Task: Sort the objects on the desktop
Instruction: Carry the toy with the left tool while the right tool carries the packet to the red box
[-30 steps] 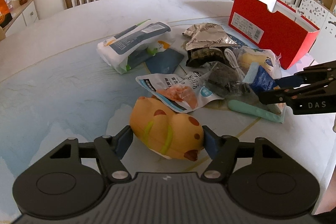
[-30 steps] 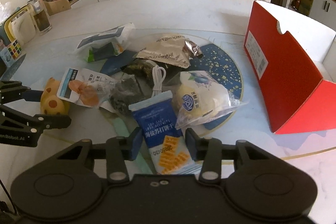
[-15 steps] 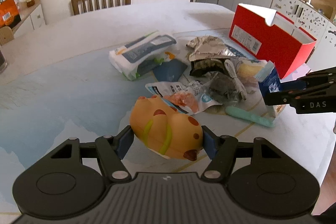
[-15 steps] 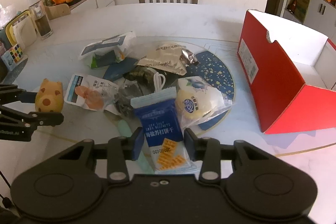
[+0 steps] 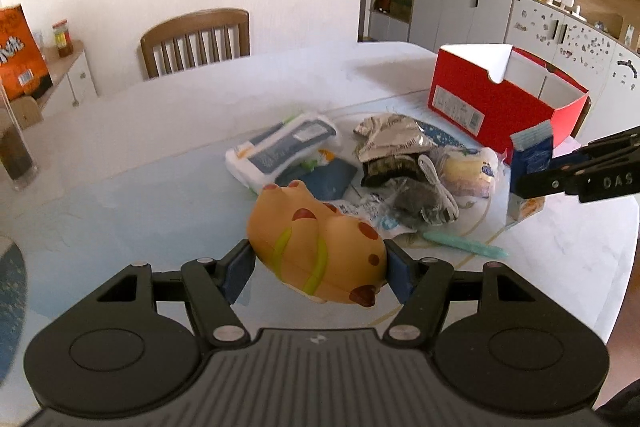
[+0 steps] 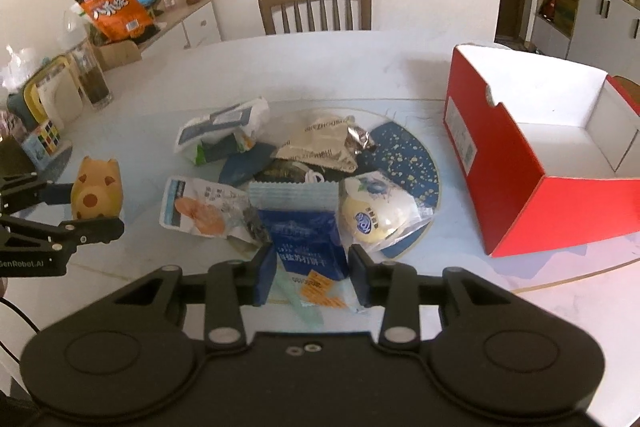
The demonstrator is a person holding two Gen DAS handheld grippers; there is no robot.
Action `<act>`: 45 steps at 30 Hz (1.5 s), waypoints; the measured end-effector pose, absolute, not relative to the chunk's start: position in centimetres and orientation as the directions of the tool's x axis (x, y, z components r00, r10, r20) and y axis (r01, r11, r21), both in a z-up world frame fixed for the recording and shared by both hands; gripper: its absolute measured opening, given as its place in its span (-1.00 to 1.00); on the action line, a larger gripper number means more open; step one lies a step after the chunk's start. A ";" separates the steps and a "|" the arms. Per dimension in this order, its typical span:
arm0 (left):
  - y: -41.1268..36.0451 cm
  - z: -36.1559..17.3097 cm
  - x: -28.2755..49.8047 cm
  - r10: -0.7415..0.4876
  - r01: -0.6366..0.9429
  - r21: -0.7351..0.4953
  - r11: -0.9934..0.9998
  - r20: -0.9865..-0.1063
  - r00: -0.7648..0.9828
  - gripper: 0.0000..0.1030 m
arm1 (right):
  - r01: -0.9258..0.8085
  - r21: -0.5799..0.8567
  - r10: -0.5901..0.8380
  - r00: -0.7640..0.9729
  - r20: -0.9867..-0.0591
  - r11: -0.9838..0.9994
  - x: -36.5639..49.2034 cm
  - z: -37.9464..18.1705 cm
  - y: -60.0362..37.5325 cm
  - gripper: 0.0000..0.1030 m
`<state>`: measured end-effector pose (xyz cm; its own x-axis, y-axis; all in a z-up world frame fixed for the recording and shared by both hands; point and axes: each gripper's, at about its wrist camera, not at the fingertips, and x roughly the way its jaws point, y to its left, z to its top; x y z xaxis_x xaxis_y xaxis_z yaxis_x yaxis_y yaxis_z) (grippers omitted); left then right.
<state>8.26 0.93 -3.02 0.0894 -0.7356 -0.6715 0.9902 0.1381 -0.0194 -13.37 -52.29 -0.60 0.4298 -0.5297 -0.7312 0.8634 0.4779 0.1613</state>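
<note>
An orange pig-shaped toy [image 5: 316, 251] hangs above the table with my left gripper [image 5: 320, 267] shut on its sides. In the right wrist view the same toy [image 6: 96, 187] sits between the left gripper's fingers [image 6: 100, 229] at the far left. My right gripper [image 6: 310, 267] is shut on a blue cracker packet [image 6: 304, 227], lifted off the pile. From the left wrist view that packet [image 5: 530, 151] hangs upright at the right. An open red box [image 6: 516, 195] with a white inside stands to the right.
A pile lies on the blue round mat [image 6: 404, 155]: a white-blue pack [image 6: 220, 127], a beige foil bag [image 6: 320, 143], a wrapped bun [image 6: 376, 211], a snack pouch [image 6: 200, 207], a white cable [image 5: 436, 175], a teal stick [image 5: 464, 245]. A chair [image 6: 316, 7] stands behind, a glass [image 6: 94, 79] at far left.
Both grippers have risen: the pig toy and the blue packet are now clear of the table. Both views have rolled and show more of the room.
</note>
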 end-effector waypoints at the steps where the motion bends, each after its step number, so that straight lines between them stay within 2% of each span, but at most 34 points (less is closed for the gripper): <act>1: 1.0 -2.7 8.3 -0.741 0.993 -0.015 0.117 -0.667 0.077 0.32 | 0.865 0.168 -0.533 0.433 -0.727 0.473 -13.5 -0.2 -52.3 -0.26; 8: 0.8 -0.3 8.8 -0.771 0.999 -0.003 0.045 -0.636 0.033 0.32 | 0.874 0.189 -0.548 0.436 -0.714 0.448 -14.6 2.1 -52.8 -0.26; 21: -1.6 3.1 5.8 -0.776 0.994 -0.051 -0.095 -0.622 -0.106 0.32 | 0.889 0.221 -0.582 0.434 -0.688 0.402 -17.8 5.4 -56.0 -0.26; 45: -8.4 4.9 -7.2 -0.663 0.870 -0.047 -0.491 -0.627 -0.409 0.32 | 0.899 0.236 -0.599 0.424 -0.679 0.369 -27.6 6.5 -63.5 -0.26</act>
